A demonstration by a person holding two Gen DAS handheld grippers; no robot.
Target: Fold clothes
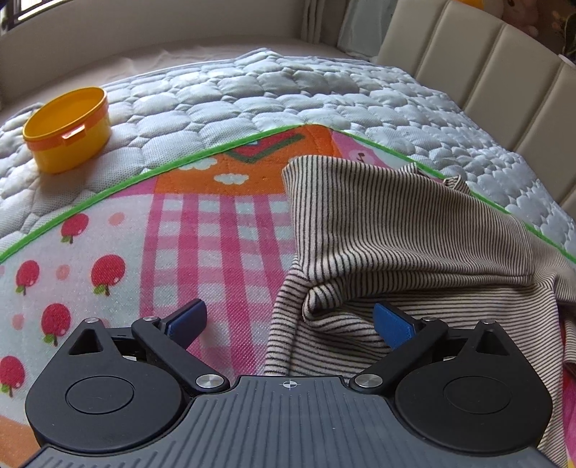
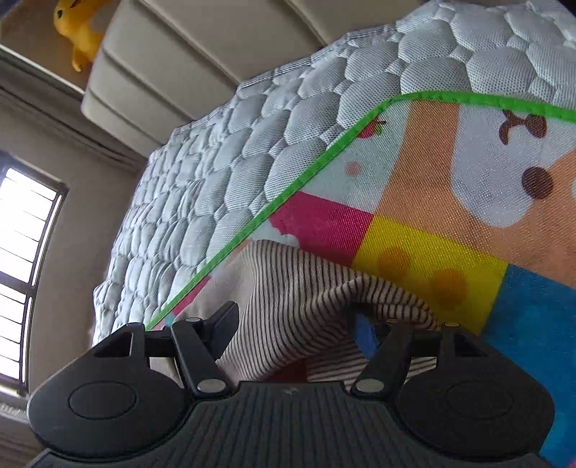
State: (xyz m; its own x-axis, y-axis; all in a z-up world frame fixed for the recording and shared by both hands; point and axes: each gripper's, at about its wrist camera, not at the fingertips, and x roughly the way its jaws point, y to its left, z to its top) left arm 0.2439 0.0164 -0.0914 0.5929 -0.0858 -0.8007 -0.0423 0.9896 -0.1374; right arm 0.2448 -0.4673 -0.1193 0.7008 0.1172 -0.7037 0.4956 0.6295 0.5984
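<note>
A beige garment with thin dark stripes [image 1: 403, 230] lies partly folded on a colourful play mat [image 1: 201, 244] on the bed. My left gripper [image 1: 289, 322] is open, its blue pads wide apart, with a fold of the garment lying between them. In the right wrist view the same striped garment [image 2: 288, 298] bunches up between the fingers of my right gripper [image 2: 298, 329], which is open. Its right pad is mostly hidden under the cloth.
A yellow round tub [image 1: 68, 129] with an orange rim stands on the quilted grey bed cover [image 1: 252, 90] at the far left. A padded beige headboard [image 1: 504, 72] runs along the right. A yellow plush toy [image 2: 77, 28] sits on a shelf, and a window [image 2: 21, 270] is at the left.
</note>
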